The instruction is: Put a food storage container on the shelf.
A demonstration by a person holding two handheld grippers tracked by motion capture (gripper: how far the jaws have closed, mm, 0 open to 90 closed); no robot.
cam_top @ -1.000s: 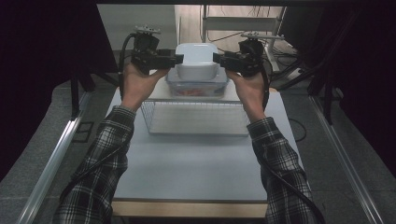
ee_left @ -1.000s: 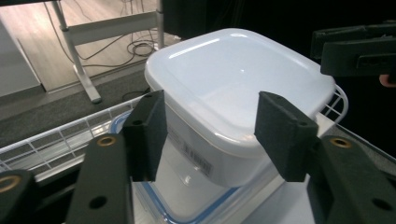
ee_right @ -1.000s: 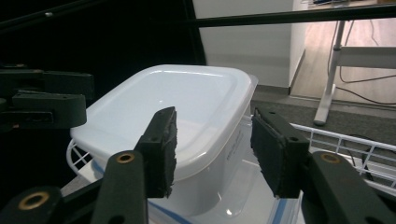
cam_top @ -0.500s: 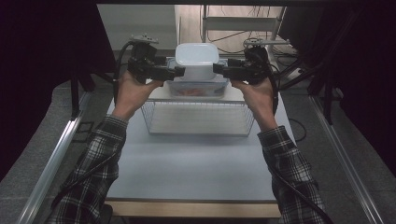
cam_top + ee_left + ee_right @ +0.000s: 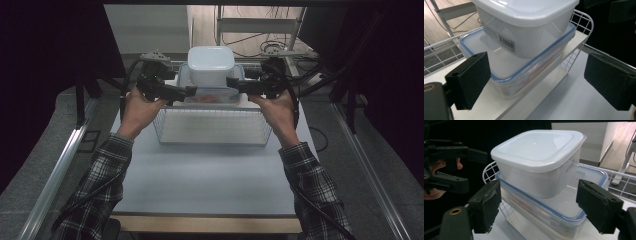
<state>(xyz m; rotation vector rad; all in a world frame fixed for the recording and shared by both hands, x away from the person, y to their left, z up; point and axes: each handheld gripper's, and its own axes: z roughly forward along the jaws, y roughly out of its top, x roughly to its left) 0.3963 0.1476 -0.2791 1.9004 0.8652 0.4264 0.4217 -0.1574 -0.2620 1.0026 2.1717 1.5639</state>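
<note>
My left claw (image 5: 191,90) and right claw (image 5: 231,83) flank the stack, jaws wide apart, gripping nothing; both have just been opening, pads clear of the plastic. The square translucent white plastic tub with white lid (image 5: 210,64) stands upright, lid up, between the two claws and just above their tips. It is near-square, so no clear long axis. In the left gripper view the tub (image 5: 524,27) sits ahead and above my jaws, with a barcode label facing me.

It rests on the flat clear plastic box with blue-rimmed lid (image 5: 210,92), whose long axis runs claw to claw. In the right gripper view this box (image 5: 559,207) lies straight between my jaws, not touched; something reddish shows inside, too blurred to name. What the tub holds I cannot tell.

The box stands on a white shelf board with a white wire rail (image 5: 579,27) behind and at the end. Below my claws, nearer me, a white wire mesh basket (image 5: 212,127) sits on the pale grey tabletop (image 5: 200,185). Beyond the claws are a wood floor with cables (image 5: 250,30), dark curtains (image 5: 45,60) at both sides and a grey floor below them. My sleeves are plaid (image 5: 105,170).
</note>
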